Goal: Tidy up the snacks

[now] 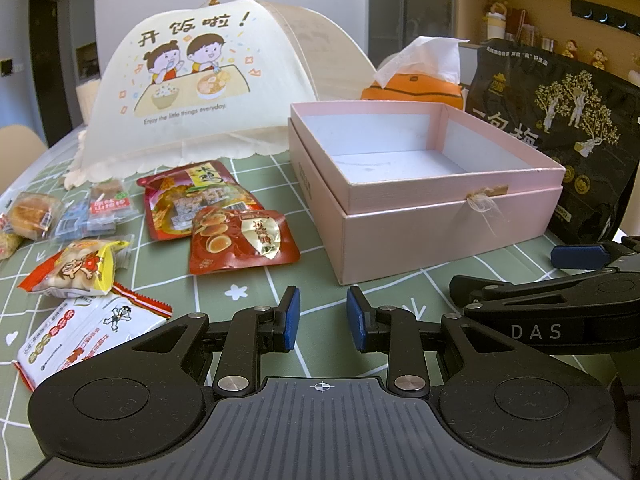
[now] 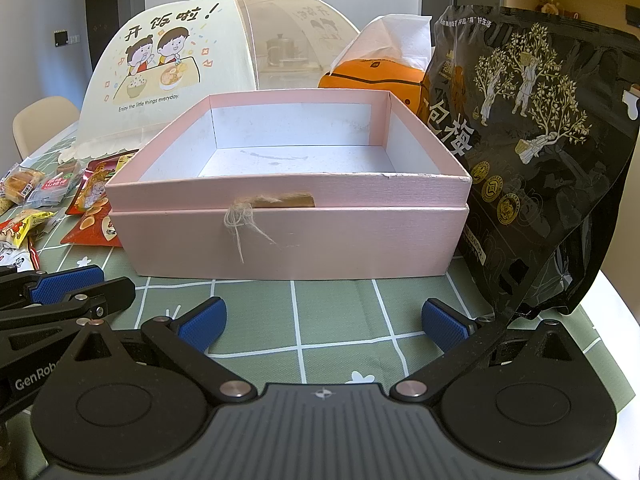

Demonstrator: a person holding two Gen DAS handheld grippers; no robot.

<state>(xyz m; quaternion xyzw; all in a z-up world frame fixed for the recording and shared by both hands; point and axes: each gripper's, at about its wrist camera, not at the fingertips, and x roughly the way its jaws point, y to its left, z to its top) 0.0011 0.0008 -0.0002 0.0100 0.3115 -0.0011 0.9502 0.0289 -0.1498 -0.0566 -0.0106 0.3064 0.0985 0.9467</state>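
Observation:
An empty pink box [image 1: 448, 216] sits on the green checked tablecloth, also in the right wrist view [image 2: 288, 236]. Several snack packets lie to its left: a red egg-picture pouch [image 1: 240, 240], a larger red pouch [image 1: 188, 196], a yellow packet [image 1: 76, 268], a white packet [image 1: 80, 336], small wrapped cakes [image 1: 32, 216]. A big black plum bag [image 2: 532, 152] leans at the box's right. My left gripper [image 1: 323, 318] is open and empty, low over the cloth in front of the box. My right gripper [image 2: 324, 324] is wide open and empty, before the box's front wall.
A cream mesh food cover [image 1: 192, 92] stands behind the snacks. An orange tissue box [image 1: 416, 88] sits behind the pink box. The right gripper shows at the right of the left wrist view [image 1: 560, 304]. A chair [image 2: 40, 120] stands at the table's far left.

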